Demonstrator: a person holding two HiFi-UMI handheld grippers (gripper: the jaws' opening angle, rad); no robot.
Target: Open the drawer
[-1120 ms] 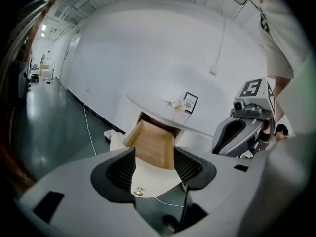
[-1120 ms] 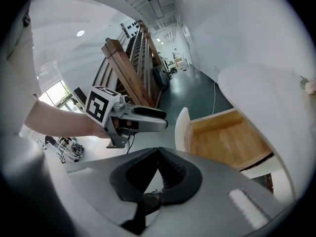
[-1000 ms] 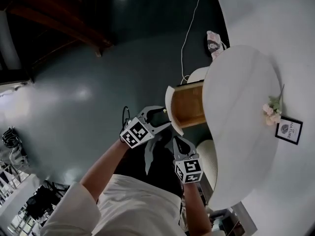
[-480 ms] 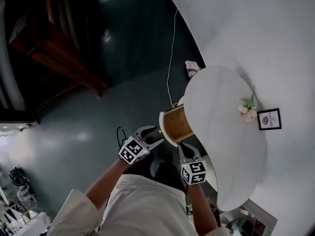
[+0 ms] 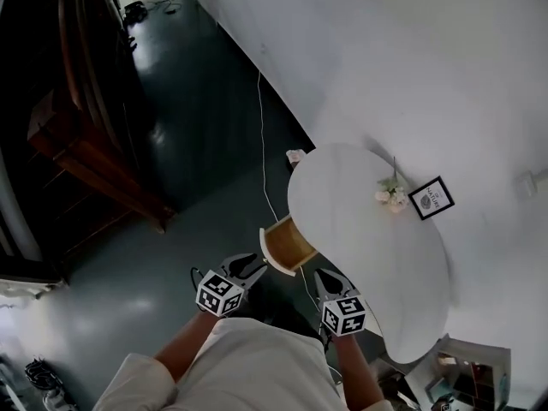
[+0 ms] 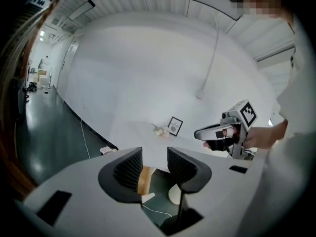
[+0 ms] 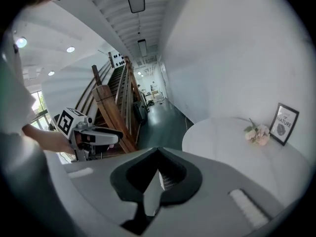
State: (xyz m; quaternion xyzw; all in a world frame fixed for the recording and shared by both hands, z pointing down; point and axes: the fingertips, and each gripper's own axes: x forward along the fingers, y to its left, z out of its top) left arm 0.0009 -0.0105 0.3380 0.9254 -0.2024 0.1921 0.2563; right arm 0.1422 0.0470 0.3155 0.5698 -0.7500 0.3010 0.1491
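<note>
Dark glossy floor (image 5: pixel 197 127) runs along a white wall, and against that wall stands a round white worktop (image 5: pixel 360 238) carrying a small spray of flowers (image 5: pixel 392 195) and a framed picture (image 5: pixel 431 197) near its far edge. The drawer (image 5: pixel 289 245) hangs under the worktop's near edge, the one facing the person, and it already stands pulled out, showing its wooden inside behind a thin white front.

Both hands hover just short of it, one to each side. The left tongs (image 6: pixel 154 163) are spread with only air between them, and they have just been closing. The right tongs (image 7: pixel 158 152) are pressed together on nothing.

By its look, the drawer is a stiff, fairly light wooden box that slides along a single line, so it should answer a straight level pull and bind under a sideways one. No knob or handle can be made out. The likeliest hold is the top lip of the white front, pinched near its middle. That panel looks thin, so a gentle grip suits it.
</note>
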